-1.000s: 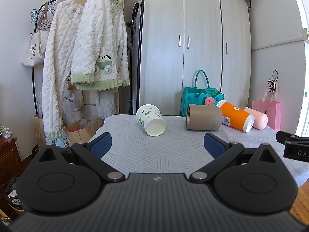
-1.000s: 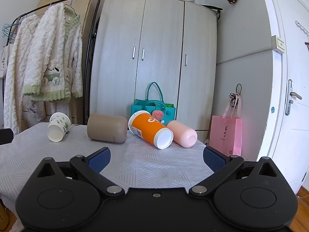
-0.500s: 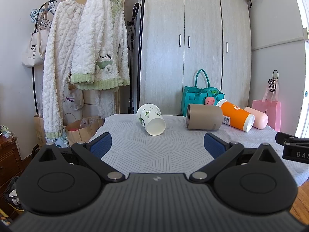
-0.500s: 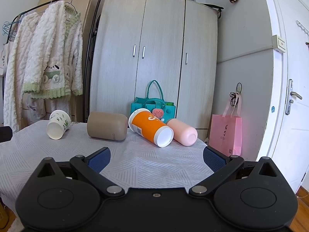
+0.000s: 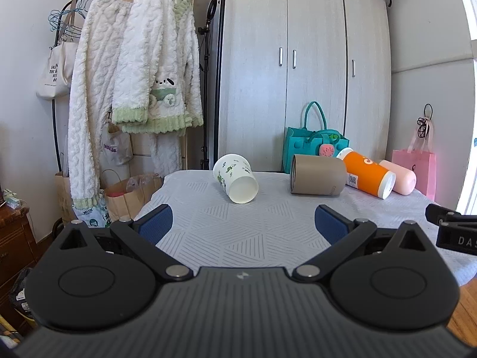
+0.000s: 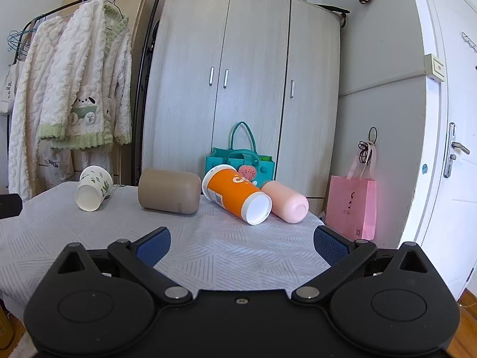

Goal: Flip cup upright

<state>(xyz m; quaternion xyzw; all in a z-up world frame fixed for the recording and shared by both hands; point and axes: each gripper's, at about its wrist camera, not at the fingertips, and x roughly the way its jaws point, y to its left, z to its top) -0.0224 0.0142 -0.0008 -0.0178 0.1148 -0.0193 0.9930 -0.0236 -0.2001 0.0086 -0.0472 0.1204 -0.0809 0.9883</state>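
Several cups lie on their sides on a table with a grey patterned cloth (image 5: 238,232). A white cup with green prints (image 5: 235,177) (image 6: 94,188) lies at the left, mouth toward me. A tan cup (image 5: 317,178) (image 6: 168,191) lies in the middle. An orange cup (image 5: 368,176) (image 6: 235,191) and a pink cup (image 5: 401,180) (image 6: 286,201) lie at the right. My left gripper (image 5: 243,222) is open and empty, short of the white cup. My right gripper (image 6: 241,241) is open and empty, short of the orange cup.
A grey wardrobe (image 5: 298,68) stands behind the table with a teal bag (image 5: 313,146) in front of it. A clothes rack with white robes (image 5: 134,89) is at the left. A pink bag (image 6: 351,205) and a white door (image 6: 447,149) are at the right.
Both views have shifted only slightly; the cups sit a little lower and closer in the frames. Both grippers stay open and empty.
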